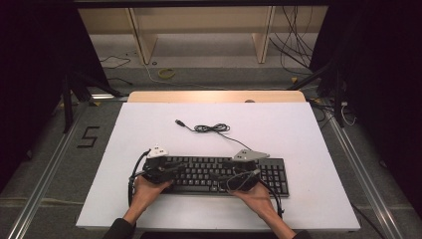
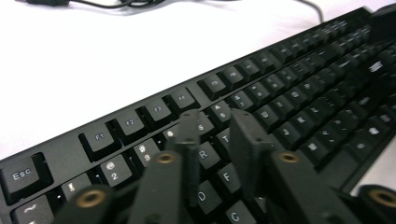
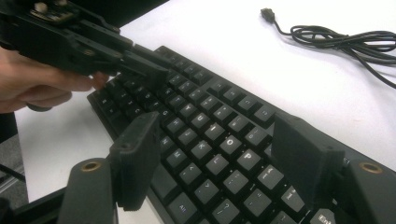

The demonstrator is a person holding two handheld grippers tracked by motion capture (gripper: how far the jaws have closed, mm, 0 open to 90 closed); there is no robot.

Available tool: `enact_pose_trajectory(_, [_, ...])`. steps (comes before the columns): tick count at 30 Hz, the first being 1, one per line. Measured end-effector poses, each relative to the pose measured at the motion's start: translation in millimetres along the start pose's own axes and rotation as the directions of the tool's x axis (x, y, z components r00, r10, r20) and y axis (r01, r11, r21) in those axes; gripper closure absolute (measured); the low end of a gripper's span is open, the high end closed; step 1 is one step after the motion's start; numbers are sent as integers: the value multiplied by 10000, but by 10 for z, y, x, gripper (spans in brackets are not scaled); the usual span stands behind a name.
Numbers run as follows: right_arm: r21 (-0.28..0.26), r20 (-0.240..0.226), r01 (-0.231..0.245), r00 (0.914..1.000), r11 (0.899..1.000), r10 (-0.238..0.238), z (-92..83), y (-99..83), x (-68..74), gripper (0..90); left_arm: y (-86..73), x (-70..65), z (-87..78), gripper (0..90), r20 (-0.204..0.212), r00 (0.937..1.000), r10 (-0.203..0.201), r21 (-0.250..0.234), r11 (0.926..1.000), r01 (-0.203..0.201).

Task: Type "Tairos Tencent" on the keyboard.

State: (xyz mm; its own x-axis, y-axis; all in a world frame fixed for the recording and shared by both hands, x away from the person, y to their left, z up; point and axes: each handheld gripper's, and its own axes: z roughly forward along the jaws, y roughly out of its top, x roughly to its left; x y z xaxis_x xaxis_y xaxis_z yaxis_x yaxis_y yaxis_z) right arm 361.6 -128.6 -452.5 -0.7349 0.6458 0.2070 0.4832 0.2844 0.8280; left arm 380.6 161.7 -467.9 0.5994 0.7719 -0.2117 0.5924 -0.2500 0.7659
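Black keyboard point(image 1: 219, 174) low centre on white desk point(image 1: 298, 129). Left gripper point(image 1: 171, 171) fingers slightly parted over its left keys, right gripper point(image 1: 247, 175) fingers spread wide over right keys, gripping nothing, likely poised for pressing keys.

Both forearms are coming in from the bottom of the frame. The left hand point(image 1: 145, 191) is holding the left tool point(image 2: 215, 125) low and forward, jaws slightly parted. The right hand point(image 1: 258, 195) is holding the right tool point(image 3: 219, 154) at lower centre, jaws standing wide apart.
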Motion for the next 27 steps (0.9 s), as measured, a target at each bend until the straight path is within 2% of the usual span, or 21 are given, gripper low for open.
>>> enact_pose_trajectory(4, [19, 41, -4, 10000, 10000, 4, 21, 11, -11, 346, -8, 14, -50, 519, 254, 9996, -147, -196, 9997, 152])
enact_pose_trajectory(9, [24, 12, -2, 10000, 10000, 2, 47, 25, -16, 361, -21, 12, -122, 407, 451, 9989, -148, -533, 9984, 172])
enact_pose_trajectory(18, [136, 25, 21, 10000, 9999, -21, 87, 56, -32, 429, -67, 8, -317, 328, 671, 9974, -265, -1338, 9904, 353])
enact_pose_trajectory(27, [448, 185, -31, 9998, 9990, 23, 178, 90, -62, 628, -148, 29, -431, 290, 664, 9973, -311, -1667, 9851, 418])
